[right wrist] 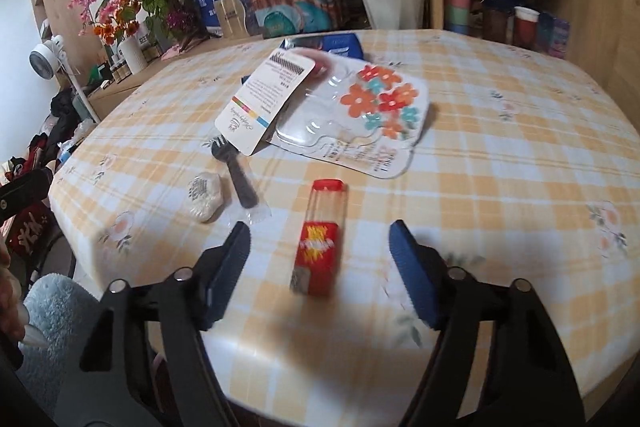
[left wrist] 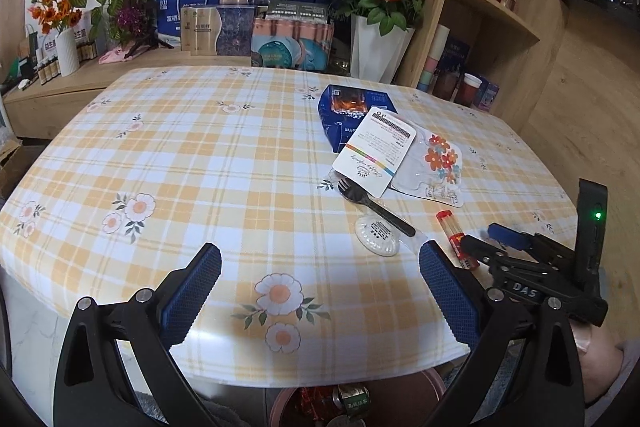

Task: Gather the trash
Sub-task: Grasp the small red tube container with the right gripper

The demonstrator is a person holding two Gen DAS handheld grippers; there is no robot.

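The yellow plaid-clothed table (right wrist: 500,147) carries the litter. At twelve o'clock from the right gripper (right wrist: 320,243), whose jaws stand wide and empty, lies the red-capped clear plastic tube (right wrist: 322,235), between the fingers. Lower squarely, then close across its middle. The left gripper (left wrist: 320,291) hangs spread, holding nothing, at the table's near edge.

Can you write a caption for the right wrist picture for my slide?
Open right gripper straddles a red-labelled clear plastic tube on the yellow checked tablecloth.
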